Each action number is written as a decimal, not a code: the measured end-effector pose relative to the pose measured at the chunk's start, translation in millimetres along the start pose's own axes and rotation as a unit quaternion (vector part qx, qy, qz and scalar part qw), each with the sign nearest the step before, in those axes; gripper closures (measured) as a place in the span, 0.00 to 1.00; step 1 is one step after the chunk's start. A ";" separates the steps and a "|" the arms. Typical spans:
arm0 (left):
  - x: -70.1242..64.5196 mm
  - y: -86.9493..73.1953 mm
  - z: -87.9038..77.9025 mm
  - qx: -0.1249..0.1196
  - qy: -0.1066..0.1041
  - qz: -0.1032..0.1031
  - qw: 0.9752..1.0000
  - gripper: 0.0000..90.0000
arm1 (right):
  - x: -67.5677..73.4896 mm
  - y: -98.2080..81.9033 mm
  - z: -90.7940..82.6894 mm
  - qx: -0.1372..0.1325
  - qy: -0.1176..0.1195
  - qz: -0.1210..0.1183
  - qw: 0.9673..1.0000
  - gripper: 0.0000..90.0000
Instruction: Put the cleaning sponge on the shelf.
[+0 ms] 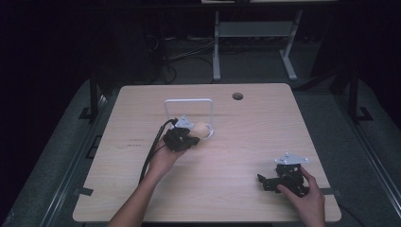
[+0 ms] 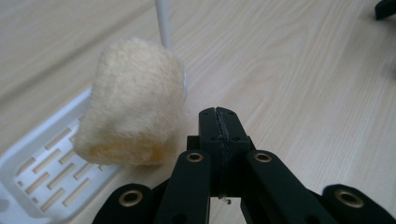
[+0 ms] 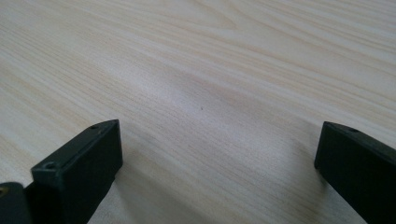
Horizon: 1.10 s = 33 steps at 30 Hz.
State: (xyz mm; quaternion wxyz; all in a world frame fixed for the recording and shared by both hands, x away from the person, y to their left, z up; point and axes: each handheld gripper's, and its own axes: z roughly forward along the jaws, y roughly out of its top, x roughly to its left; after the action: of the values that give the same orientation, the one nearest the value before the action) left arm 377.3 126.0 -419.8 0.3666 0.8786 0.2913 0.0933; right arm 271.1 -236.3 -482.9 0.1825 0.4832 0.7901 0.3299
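Note:
A cream, fluffy sponge-like lump (image 2: 133,102) rests on the edge of a white slotted tray (image 2: 42,172) that has a thin white wire frame (image 1: 188,100) rising over it. My left gripper (image 2: 218,114) is just right of the lump, jaws pressed together with nothing between them. In the high view the left gripper (image 1: 189,137) sits mid-table, its tip beside the lump (image 1: 202,128). My right gripper (image 1: 265,182) lies near the front right of the table. Its jaws stand wide apart over bare wood (image 3: 219,140).
The light wooden table (image 1: 227,156) has a round cable hole (image 1: 238,96) at the back. A black cable (image 1: 150,156) trails from the left gripper toward the front edge. Beyond the table is a dark floor and a white desk frame (image 1: 216,47).

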 end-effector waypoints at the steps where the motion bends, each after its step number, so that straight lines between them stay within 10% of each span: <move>1: 0.0 0.0 0.0 0.000 0.000 0.000 1.000 1.00 | 0.0 0.0 0.1 0.000 0.000 0.000 1.000 0.01; 16: 6.6 -14.1 26.7 0.026 0.008 -0.009 1.000 1.00 | -0.1 0.0 0.1 0.000 0.000 0.000 1.000 0.01; 33: 22.9 -20.4 19.5 0.023 0.035 -0.022 0.999 1.00 | 0.0 0.0 0.1 0.000 0.000 0.000 1.000 0.01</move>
State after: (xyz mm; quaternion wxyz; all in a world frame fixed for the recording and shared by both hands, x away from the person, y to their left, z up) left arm 394.2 139.3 -449.1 0.3378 0.8763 0.3257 0.1089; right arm 271.2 -236.3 -483.0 0.1825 0.4830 0.7901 0.3304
